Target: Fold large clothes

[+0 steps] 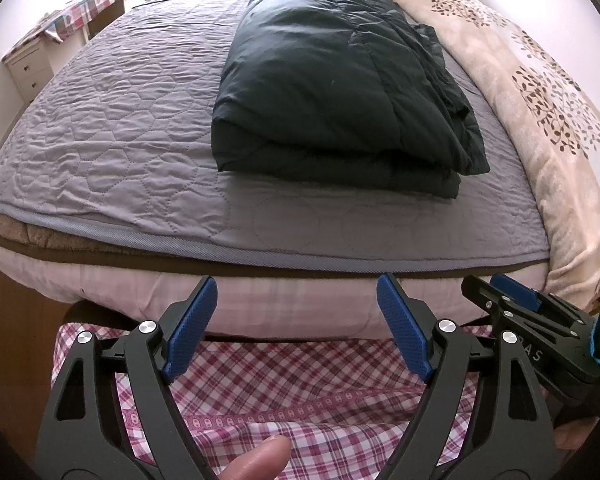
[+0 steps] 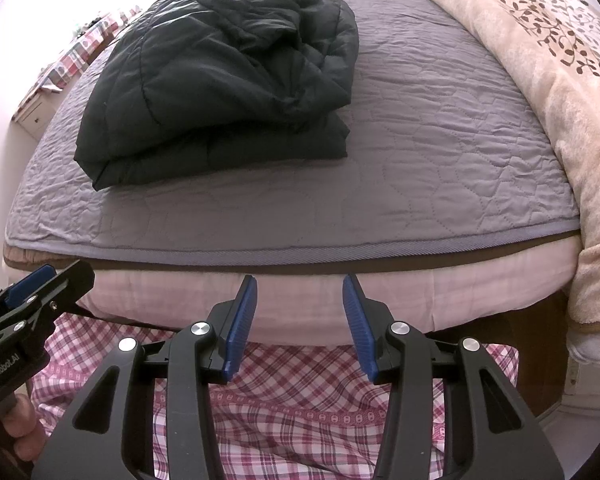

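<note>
A dark quilted jacket lies folded in a thick bundle on the grey quilted bed cover. It also shows in the right wrist view, folded with its loose end bunched on top. My left gripper is open and empty, held off the bed's near edge, below and in front of the jacket. My right gripper is open and empty, also off the near edge, to the right of the jacket. Each gripper shows at the edge of the other's view: the right one and the left one.
A beige leaf-patterned blanket runs along the bed's right side and hangs over the corner. A red plaid cloth hangs below the mattress. A white drawer unit under a checked cloth stands far left.
</note>
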`<state>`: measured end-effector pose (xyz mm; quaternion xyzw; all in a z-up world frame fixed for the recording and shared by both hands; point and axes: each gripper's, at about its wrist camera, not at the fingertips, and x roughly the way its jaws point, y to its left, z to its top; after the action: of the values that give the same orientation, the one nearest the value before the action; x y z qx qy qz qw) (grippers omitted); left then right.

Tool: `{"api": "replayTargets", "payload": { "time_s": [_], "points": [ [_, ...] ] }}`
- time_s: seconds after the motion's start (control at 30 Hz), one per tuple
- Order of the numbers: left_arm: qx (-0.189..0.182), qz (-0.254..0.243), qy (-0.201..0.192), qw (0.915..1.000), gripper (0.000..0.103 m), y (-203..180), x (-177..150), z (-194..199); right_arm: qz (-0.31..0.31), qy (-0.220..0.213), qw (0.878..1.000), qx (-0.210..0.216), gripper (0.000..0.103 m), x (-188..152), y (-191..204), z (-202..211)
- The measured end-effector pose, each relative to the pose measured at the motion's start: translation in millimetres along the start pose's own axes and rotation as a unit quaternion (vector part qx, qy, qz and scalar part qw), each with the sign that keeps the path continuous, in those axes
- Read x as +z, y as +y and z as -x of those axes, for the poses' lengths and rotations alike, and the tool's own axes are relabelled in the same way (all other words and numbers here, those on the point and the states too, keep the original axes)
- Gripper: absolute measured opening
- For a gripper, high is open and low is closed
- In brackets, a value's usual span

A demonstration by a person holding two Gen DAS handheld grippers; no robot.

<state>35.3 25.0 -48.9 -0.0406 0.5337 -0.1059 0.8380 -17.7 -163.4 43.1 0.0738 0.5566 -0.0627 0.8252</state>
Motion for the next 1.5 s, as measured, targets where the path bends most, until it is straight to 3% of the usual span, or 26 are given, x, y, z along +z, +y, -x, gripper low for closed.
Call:
{"api": "replayTargets", "payload": {
  "time_s": [1.5],
  "points": [
    [-0.002, 0.003, 0.009, 1.0000, 0.081, -0.7, -1.0, -1.1, 0.005, 0.012, 1.000, 0.002, 0.045, -4.3, 0.5, -4.9]
  ]
}}
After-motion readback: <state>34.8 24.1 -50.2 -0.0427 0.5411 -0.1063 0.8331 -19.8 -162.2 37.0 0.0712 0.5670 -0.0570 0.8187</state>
